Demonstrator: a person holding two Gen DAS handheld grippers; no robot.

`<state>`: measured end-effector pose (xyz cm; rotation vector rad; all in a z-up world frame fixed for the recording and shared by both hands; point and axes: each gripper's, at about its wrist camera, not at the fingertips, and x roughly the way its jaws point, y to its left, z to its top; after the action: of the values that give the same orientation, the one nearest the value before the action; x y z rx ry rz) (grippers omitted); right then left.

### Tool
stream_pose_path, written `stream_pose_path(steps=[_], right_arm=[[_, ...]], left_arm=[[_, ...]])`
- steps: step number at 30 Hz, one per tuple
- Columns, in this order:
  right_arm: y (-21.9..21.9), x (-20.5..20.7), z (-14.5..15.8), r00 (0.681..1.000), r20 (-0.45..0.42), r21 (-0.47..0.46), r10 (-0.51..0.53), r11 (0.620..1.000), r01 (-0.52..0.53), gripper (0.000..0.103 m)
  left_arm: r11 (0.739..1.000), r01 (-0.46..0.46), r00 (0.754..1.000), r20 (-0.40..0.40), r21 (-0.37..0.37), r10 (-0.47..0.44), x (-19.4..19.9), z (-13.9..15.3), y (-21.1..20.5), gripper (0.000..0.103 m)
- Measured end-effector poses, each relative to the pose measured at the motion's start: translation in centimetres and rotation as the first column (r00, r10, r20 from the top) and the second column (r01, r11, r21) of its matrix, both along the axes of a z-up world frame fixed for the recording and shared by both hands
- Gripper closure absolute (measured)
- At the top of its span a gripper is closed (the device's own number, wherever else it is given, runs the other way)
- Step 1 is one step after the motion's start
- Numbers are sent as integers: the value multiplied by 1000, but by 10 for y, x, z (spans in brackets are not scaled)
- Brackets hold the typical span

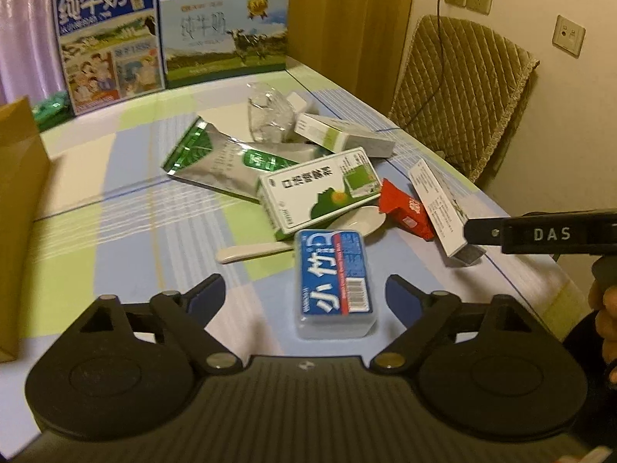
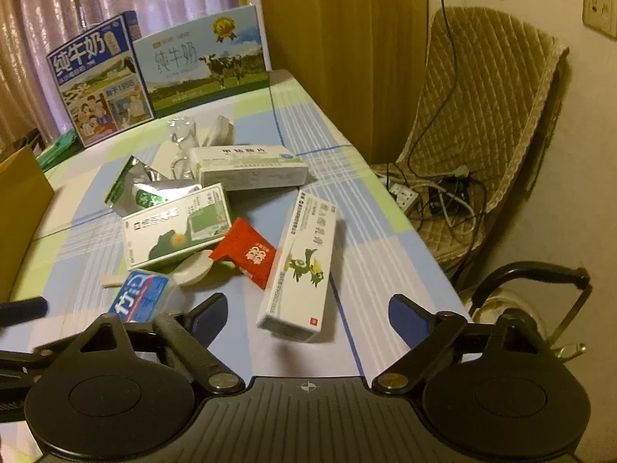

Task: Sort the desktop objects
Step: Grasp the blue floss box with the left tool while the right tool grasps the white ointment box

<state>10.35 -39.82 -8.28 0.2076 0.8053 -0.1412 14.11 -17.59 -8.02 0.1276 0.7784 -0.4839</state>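
Clutter piled on the checked tablecloth (image 1: 115, 193), left gripper (image 1: 304, 293) spread wide around the blue-labelled plastic box (image 1: 333, 281), nothing gripped, right gripper (image 2: 308, 310) also wide open, white medicine carton (image 2: 299, 266) lying between its fingers, red sachet (image 2: 246, 252) just beside it.

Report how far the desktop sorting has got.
Nothing looks sorted: the green-and-white carton, red sachet, white spoon and silver-green pouch still lie jumbled. In hand: nothing; the open left gripper straddles the blue-labelled clear plastic box. The right gripper is open, empty.
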Motion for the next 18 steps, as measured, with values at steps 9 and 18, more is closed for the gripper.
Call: stream_pose_path(steps=[9, 18], right_arm=[[-7, 27, -14, 999, -38, 44, -12, 999, 13, 26], [-9, 38, -28, 995, -88, 63, -37, 997, 43, 65]], left_arm=[[995, 60, 998, 17, 80, -61, 18, -21, -26, 30], [988, 105, 994, 9, 116, -107, 21, -28, -30, 51]])
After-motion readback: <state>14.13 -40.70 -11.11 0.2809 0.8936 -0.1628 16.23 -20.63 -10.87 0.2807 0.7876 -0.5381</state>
